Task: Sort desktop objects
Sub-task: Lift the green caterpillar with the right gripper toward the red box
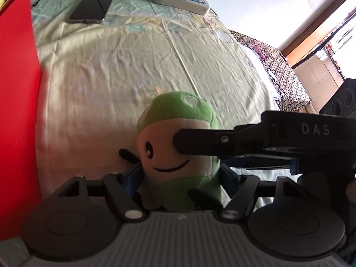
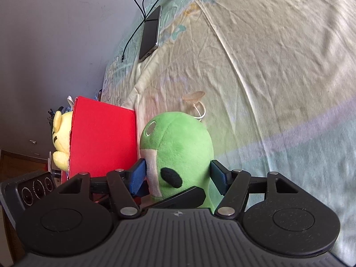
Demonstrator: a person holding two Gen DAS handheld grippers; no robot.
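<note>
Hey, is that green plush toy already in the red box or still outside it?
Outside. The green plush toy sits on the sheet beside the red box, between the right gripper fingers.

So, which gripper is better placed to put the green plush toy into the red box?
Probably the right gripper: its pads sit against both sides of the green plush toy, with the red box right beside it. The left gripper only brackets its base.

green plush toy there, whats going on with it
Both handheld grippers are on the green plush toy at once. The right gripper has its blue pads against the toy's sides, and the left gripper holds it lower down. It stands on the bedsheet beside a red box that already holds a yellow plush.
</note>
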